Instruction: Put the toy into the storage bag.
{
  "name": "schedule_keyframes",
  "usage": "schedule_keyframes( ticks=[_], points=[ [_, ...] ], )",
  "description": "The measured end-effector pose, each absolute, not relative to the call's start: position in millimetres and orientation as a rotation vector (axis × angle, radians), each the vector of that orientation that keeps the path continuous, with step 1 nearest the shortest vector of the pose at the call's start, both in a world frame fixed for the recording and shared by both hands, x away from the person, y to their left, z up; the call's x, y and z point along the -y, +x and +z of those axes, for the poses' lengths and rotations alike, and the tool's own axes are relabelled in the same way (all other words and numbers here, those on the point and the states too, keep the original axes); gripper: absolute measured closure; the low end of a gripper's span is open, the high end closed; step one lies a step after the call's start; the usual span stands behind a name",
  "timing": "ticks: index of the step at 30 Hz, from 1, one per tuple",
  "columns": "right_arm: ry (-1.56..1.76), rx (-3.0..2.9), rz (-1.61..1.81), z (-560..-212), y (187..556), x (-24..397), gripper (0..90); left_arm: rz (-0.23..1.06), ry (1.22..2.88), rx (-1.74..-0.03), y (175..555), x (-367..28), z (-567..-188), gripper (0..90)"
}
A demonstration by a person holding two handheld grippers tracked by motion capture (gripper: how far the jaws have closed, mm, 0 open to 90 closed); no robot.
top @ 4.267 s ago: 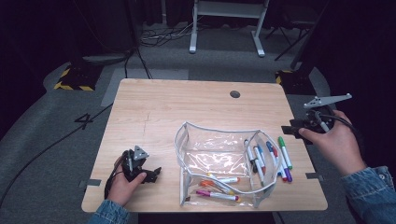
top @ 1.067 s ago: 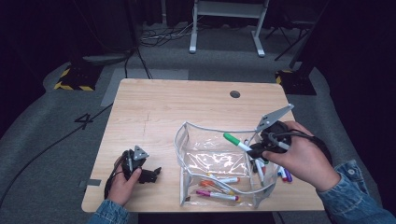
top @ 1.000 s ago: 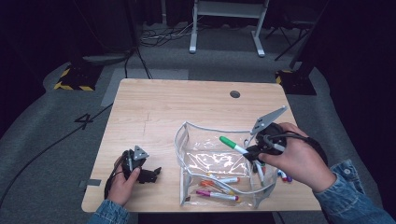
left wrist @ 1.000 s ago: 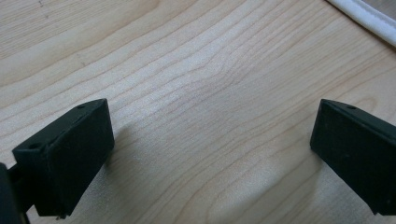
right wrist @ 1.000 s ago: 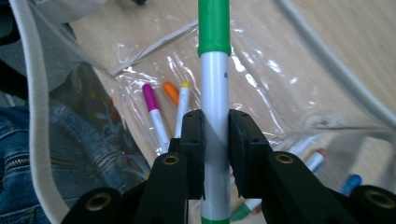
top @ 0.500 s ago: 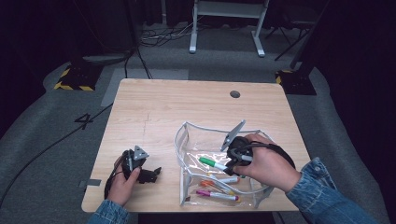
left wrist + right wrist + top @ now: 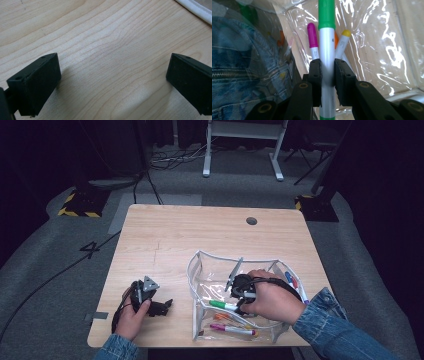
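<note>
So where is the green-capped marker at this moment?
The green-capped marker is clamped in the right gripper, inside the clear pouch at the table's near right, above a pink marker.

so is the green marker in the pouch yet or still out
In, but not released: the green marker sits inside the clear pouch, clamped between the right gripper fingers.

Left hand (image 7: 131,312) low at the near left, fingers wrapped round the left gripper (image 7: 159,306); gripper lies level, jaws wide apart with nothing between. Right forearm in a denim sleeve (image 7: 330,327) comes in from the near right. Right hand (image 7: 270,296) curled over the right gripper (image 7: 327,68), jaws clamped close, pointing toward the left hand's side.
</note>
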State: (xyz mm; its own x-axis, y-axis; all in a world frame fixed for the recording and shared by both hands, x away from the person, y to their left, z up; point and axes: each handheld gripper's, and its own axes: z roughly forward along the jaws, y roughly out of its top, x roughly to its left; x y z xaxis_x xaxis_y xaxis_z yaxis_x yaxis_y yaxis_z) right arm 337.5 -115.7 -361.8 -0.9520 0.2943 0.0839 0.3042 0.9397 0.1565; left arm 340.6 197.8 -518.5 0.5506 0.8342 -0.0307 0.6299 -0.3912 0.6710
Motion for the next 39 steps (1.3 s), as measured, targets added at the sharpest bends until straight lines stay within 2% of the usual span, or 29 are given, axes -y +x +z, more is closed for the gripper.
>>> schedule_keyframes(
  ticks=[13,19,21,22,23,26,32,39],
  points=[
    [-0.406,2.966,-0.100,-399,341,108,76.7,0.411,2.153,-1.173,341,-198,-518,0.0],
    [-0.375,2.958,-0.080,-403,339,107,76.5,0.411,2.153,-1.173,341,-198,-518,0.0],
    [-0.364,2.946,-0.084,-404,338,106,71.4,0.409,2.155,-1.173,341,-198,-518,0.0],
    [-0.367,2.957,-0.123,-405,338,107,64.6,0.414,2.152,-1.174,341,-198,-518,0.0],
    [-0.386,2.961,-0.172,-404,338,107,61.6,0.414,2.151,-1.174,341,-198,-518,0.0],
    [-0.387,3.000,-0.287,-393,340,109,55.0,0.410,2.154,-1.173,341,-198,-518,0.0],
    [-0.489,3.032,-0.581,-350,342,124,53.2,0.412,2.152,-1.173,341,-198,-518,0.0],
    [-0.661,3.066,-0.820,-304,345,164,55.1,0.413,2.150,-1.173,341,-198,-518,0.0]
  ],
)
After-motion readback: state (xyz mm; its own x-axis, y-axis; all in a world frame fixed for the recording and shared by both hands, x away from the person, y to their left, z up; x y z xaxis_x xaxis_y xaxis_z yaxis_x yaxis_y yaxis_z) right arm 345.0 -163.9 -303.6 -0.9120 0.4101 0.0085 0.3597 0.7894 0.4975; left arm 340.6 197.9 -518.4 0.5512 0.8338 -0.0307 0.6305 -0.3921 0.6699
